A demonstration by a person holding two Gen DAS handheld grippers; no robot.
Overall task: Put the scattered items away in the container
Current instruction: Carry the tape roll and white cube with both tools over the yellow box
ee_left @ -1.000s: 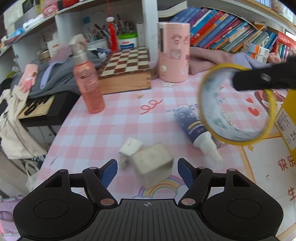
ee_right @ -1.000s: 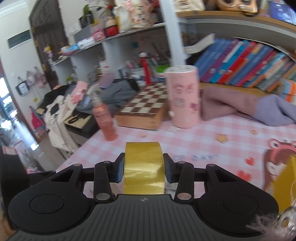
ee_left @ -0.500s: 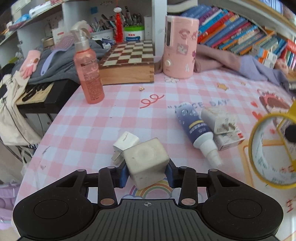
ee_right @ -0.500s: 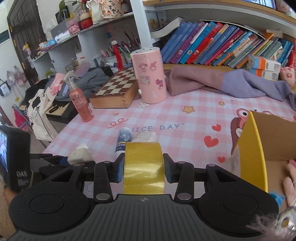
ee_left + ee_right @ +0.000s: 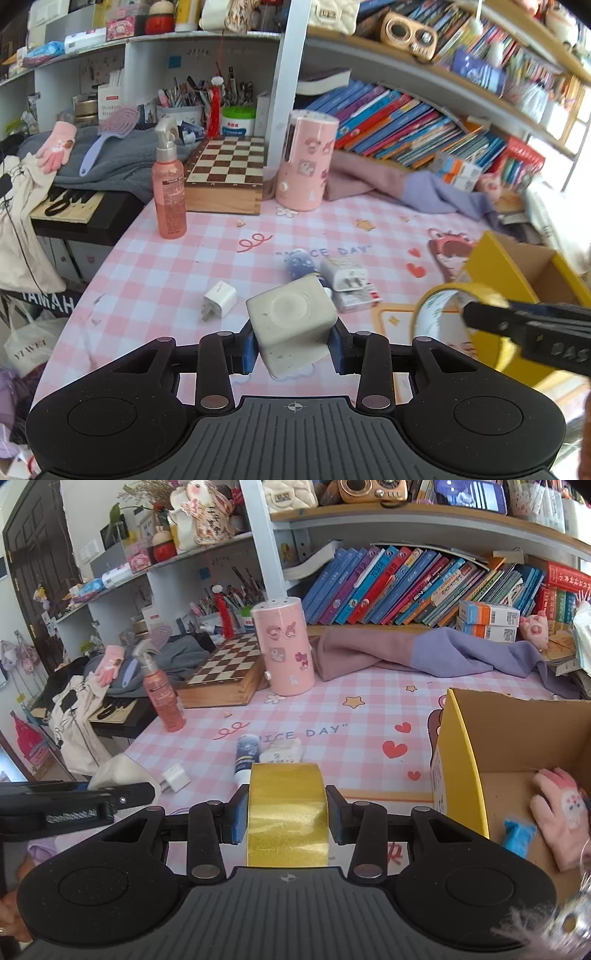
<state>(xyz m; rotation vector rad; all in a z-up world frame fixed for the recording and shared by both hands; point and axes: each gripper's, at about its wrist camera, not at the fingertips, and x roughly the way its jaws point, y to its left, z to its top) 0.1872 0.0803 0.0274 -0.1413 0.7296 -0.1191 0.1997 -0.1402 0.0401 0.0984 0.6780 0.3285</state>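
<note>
Table (image 5: pixel 332 709): pink checked cloth, shelves of books at the far side.
Cardboard box (image 5: pixel 517 734): yellow outside, near right of the table, open top; a pink glove (image 5: pixel 565 812) and a small blue item (image 5: pixel 519 832) lie inside.
Left gripper (image 5: pixel 293 349): blue pads pinch the white cube (image 5: pixel 291 321) by two opposite sides, cube clear of the cloth, tilted.
Right gripper (image 5: pixel 288 818): clamped on the yellow tape roll (image 5: pixel 288 812), just left of the box.
Blue tube (image 5: pixel 246 755): lying mid-table, touching a white charger (image 5: pixel 282 751).
Small white plug (image 5: pixel 219 299): on the cloth, left of the cube.
</note>
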